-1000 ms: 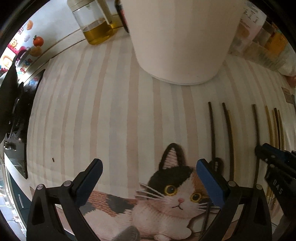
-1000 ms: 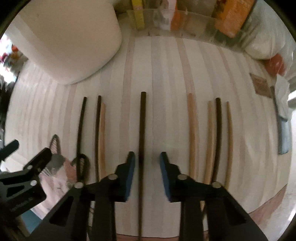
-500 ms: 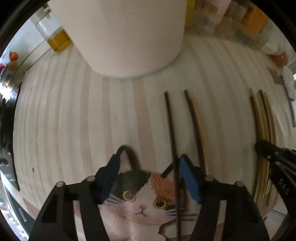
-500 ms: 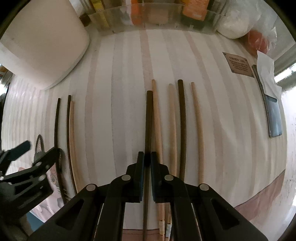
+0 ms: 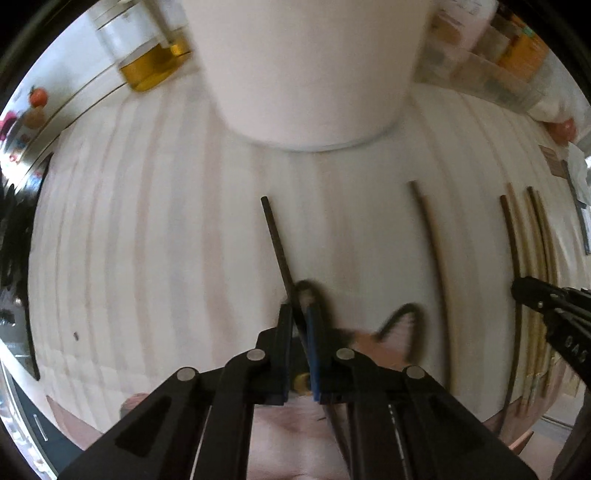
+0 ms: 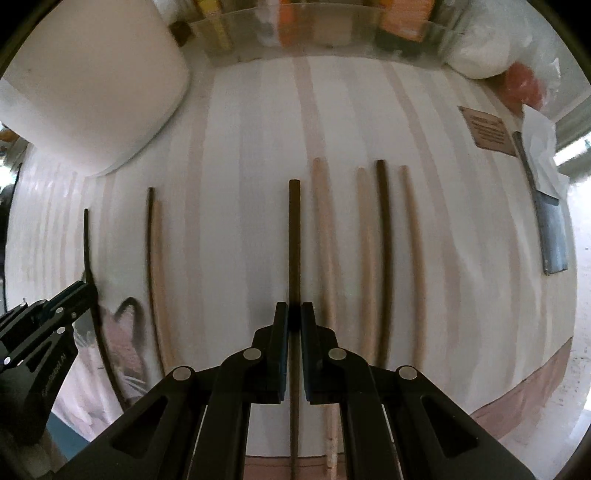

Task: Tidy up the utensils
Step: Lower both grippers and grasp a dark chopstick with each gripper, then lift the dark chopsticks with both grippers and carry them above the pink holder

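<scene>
Tabletop cover: a pale cloth with faint beige stripes (image 6: 258, 147) lay flat, with a woven calico cat picture (image 5: 399, 332) at its near edge.
Back of tabletop: a large white rounded container (image 5: 306, 66), a clear glass jar of amber liquid (image 5: 147, 62) and a clear plastic organiser of packets (image 6: 317, 29).
Light: bright daylight came from the right edge.

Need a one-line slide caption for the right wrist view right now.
Right gripper shut on a dark chopstick lying on the striped mat, four more chopsticks alongside.
</scene>
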